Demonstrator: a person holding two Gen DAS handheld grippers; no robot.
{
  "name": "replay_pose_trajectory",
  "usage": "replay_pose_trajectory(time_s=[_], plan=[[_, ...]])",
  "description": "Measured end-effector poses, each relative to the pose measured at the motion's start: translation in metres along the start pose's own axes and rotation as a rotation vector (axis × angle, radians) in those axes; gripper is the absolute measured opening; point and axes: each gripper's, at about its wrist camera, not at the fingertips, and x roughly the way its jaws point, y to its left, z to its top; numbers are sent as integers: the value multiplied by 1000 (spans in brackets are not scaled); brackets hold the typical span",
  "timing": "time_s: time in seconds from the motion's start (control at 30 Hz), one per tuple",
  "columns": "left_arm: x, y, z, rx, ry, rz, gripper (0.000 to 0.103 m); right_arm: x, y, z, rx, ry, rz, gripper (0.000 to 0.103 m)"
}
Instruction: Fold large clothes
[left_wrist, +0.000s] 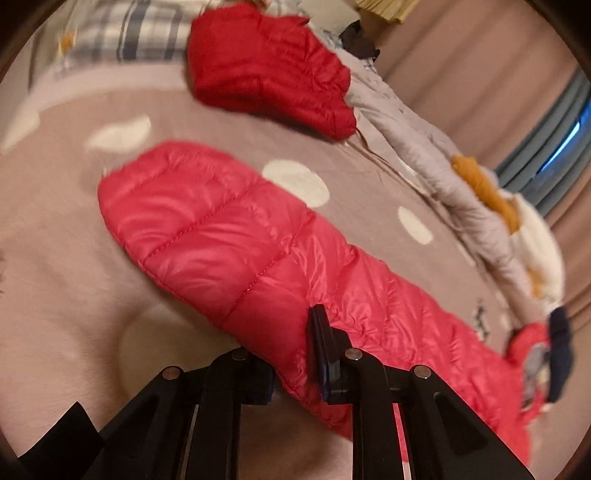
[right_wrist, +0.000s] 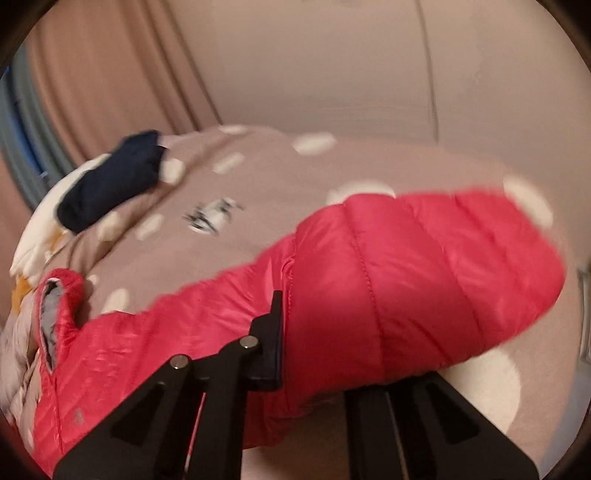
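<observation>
Step in hand, judged: mid-fold of the pink-red quilted puffer jacket, both tongs carrying one end of it across the bed. Left tongs: fingers closed onto the jacket's edge, padded fabric pinched between them, one finger above the cloth and the other mostly hidden under it. Right tongs: one finger pressed against the jacket; the other is covered by fabric, so a grip looks likely but how far the tongs stand apart cannot be told. The jacket lies as a long roll on the taupe bed cover with pale spots, starting at the tongs and running away from them; its hood end with grey lining lies far off toward the bed's edge. Both views are motion-blurred. A second, darker red puffer garment sits folded well apart, near a plaid pillow; a navy item lies on the piled grey bedding at the edge. Next move, judged: bring the held end over onto the rest of the jacket, keep both grips level so the slippery shell does not skew, then release.
</observation>
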Motion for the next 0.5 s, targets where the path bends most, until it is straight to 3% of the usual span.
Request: replay_pose_trajectory(time_s=[0.07, 0.2, 0.4, 0.5], plan=[[-8, -7, -2, 37, -40, 22, 18, -20, 11, 12, -13, -38, 83, 10], [-29, -19, -5, 82, -132, 31, 18, -53, 38, 25, -97, -133, 162, 10], [-46, -34, -12, 116, -206, 75, 18, -76, 88, 15, -162, -167, 250, 10], [-49, -39, -15, 126, -205, 73, 18, -84, 105, 1, -185, -127, 327, 10]])
